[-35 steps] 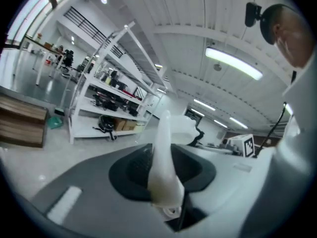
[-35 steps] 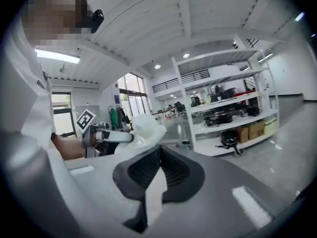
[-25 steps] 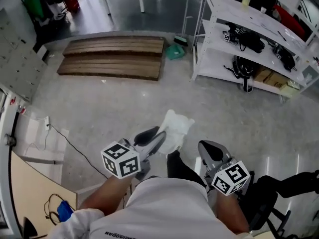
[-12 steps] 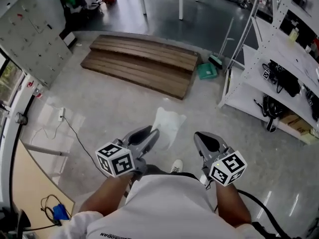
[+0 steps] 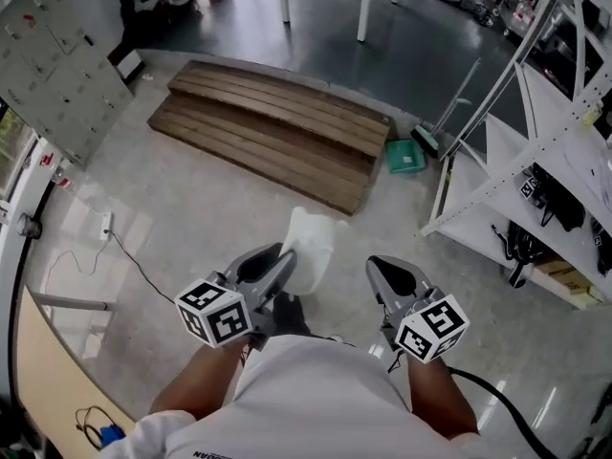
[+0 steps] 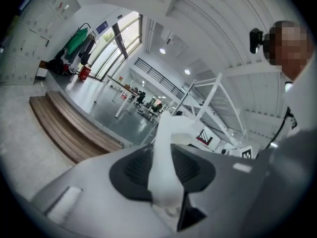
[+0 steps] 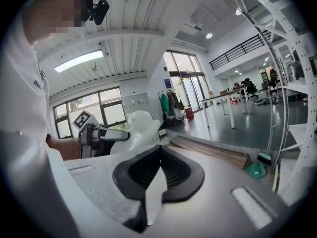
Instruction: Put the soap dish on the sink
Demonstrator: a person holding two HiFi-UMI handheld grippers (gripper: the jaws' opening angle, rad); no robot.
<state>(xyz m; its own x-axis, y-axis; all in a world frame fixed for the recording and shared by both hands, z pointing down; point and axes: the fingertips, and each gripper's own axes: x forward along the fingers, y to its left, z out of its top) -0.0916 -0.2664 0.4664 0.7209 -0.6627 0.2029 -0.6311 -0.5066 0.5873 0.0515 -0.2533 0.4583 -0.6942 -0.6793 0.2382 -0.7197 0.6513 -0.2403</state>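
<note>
While no sink shows in any view: white soap dish [image 5: 308, 247], gripped edge-on in my left claw [image 5: 285, 268], above the floor [image 5: 182, 199]. Right claw [image 5: 381, 273] clenched, empty. Step: transport. Next: locate the sink, set the dish flat.

- Your left gripper [image 5: 284, 259]: grey moulded shell, with black ribbed pads on the fingers [image 6: 136, 170].
- Your right gripper [image 5: 379, 270]: same grey shell, same black ribbed fingers [image 7: 176, 175].
- Each gripper carries a white marker cube [image 5: 222, 312] with black square codes on its faces.
- You're wearing a white short-sleeved T-shirt [image 5: 325, 400] with black lettering on it.
- A black cable [image 5: 497, 402] runs beside your right arm.
- There's a small black camera [image 7: 100, 10] mounted on your head.
- Dark shoe [image 5: 287, 312].
</note>
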